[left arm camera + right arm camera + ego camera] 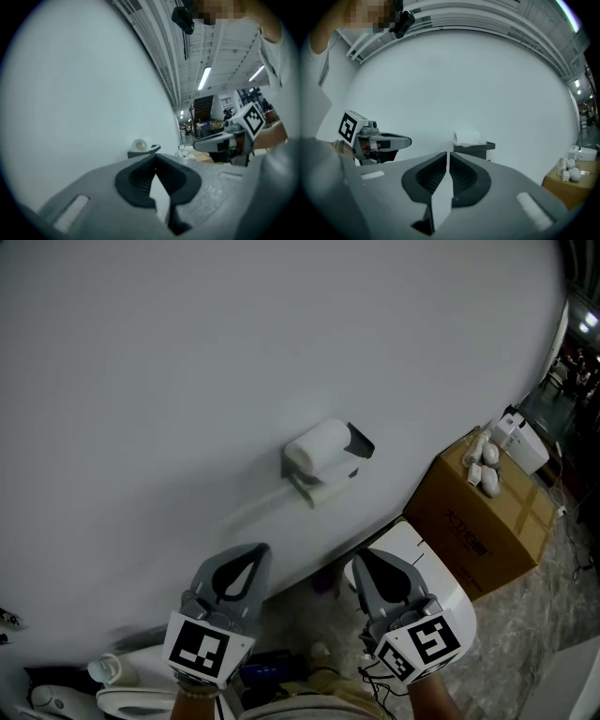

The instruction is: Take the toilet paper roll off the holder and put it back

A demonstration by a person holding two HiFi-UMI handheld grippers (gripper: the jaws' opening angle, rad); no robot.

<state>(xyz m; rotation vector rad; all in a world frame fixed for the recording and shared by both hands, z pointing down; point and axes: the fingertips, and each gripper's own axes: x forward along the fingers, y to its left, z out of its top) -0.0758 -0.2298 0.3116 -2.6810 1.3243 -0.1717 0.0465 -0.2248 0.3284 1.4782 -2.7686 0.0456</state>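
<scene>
So the toilet paper roll [317, 446] is sitting on its holder [359, 440], a dark bracket with a little flat shelf on top, mounted on the plain white wall [169, 371]. Nothing has touched it yet as far as I can see. Off to the right there's a cardboard box [478, 521] with some small white bits on top, not in the way.

Both tools are well short of the roll and pointing at it roughly level. The left hand-held gripper [249, 553] has its jaws closed right up with nothing between them. The right hand-held gripper [361, 561] is the same: pads basically together, only a sliver of wall showing through, and empty.

On handling, my guess is the roll is super light and squishy, with a stiff cardboard core inside. Pinch too hard across the body and it'll dent. The outer sheet can also slip or start unwinding, so it's not the grippiest thing. I'd open the jaws wide and take it across the fat middle with gentle pressure, or by the two flat ends if there's room. I can't tell from here how it's retained on the holder, so I'd ease it off slowly rather than yank.
</scene>
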